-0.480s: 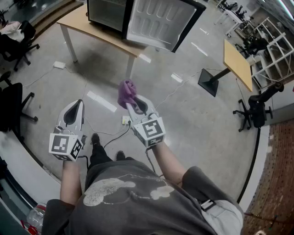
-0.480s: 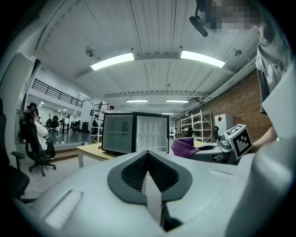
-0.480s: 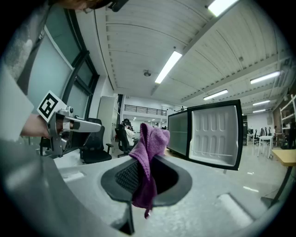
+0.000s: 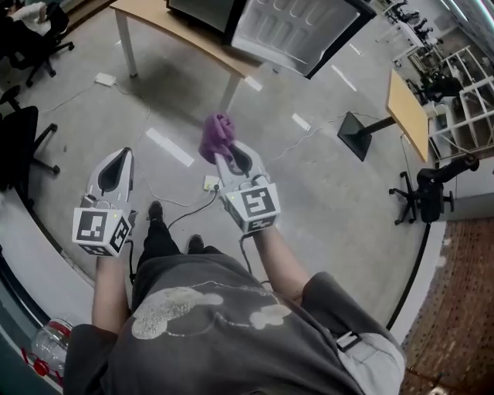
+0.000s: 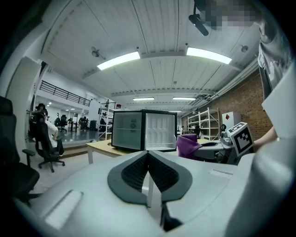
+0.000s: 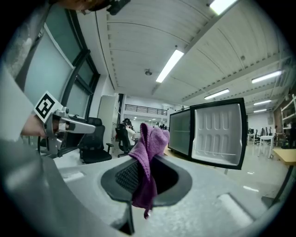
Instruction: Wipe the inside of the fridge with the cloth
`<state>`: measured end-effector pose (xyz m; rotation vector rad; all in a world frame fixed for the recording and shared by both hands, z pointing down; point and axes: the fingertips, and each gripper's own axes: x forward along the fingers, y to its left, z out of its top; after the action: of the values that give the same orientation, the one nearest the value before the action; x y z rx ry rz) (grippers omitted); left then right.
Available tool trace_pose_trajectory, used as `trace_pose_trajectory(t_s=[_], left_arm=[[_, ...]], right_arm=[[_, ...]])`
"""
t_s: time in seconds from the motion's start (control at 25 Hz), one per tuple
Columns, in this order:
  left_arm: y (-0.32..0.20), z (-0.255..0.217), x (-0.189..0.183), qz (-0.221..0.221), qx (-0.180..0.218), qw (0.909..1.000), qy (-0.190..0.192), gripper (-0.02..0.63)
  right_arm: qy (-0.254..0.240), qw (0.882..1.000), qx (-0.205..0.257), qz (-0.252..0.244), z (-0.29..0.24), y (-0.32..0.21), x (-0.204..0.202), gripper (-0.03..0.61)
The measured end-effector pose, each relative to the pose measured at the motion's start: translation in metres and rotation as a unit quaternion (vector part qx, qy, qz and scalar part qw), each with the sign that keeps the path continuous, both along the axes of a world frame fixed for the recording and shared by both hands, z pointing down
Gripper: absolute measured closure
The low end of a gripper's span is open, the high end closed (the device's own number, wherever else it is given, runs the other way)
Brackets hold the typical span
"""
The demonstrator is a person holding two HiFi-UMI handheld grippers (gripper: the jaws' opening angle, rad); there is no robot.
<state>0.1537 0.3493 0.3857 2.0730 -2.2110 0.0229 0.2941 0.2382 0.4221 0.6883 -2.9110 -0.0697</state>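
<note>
Since half a second ago the mini fridge (image 4: 202, 11) and its wooden table (image 4: 193, 38) have slid toward the top edge of the head view, cropping the fridge body, while both grippers sit in much the same place above the grey concrete floor (image 4: 332, 200). The right gripper (image 4: 228, 158) remains clamped on the purple cloth (image 4: 218, 135), a soft, nubbly bundle that bunches above the jaw tips and trails a short tail down between the ribbed black pads (image 6: 125, 176). The cloth is out in front of the person, well apart from the fridge. The left gripper (image 4: 122, 153) carries nothing, its jaws pressed together so that their dark ribbed faces meet in a thin line. Both tools are smooth pale-grey shells, each with a marker cube (image 4: 251, 204) of black-and-white squares at the rear. The fridge door (image 4: 297, 29) is swung wide, black-framed, its white moulded liner ribbed vertically. Cables (image 4: 193, 220) run across the floor near the person's feet.
</note>
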Motion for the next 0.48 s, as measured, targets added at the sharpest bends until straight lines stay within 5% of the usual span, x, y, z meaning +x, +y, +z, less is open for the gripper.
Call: trace_pose_trajectory(t_s=[0.24,0.48], left_arm=[[0.009,0.017,-0.028,-0.01,-0.009,0.9999,0.0,0.597],[-0.02,0.037,-0.093,-0.016,-0.014,0.9996,0.019,0.597]], right_arm=[[-0.021,0.997,-0.038,0.059,0.018,-0.032,-0.005,0.54],[-0.006,0.997,-0.044,0.061,0.033,-0.054,-0.058,0.538]])
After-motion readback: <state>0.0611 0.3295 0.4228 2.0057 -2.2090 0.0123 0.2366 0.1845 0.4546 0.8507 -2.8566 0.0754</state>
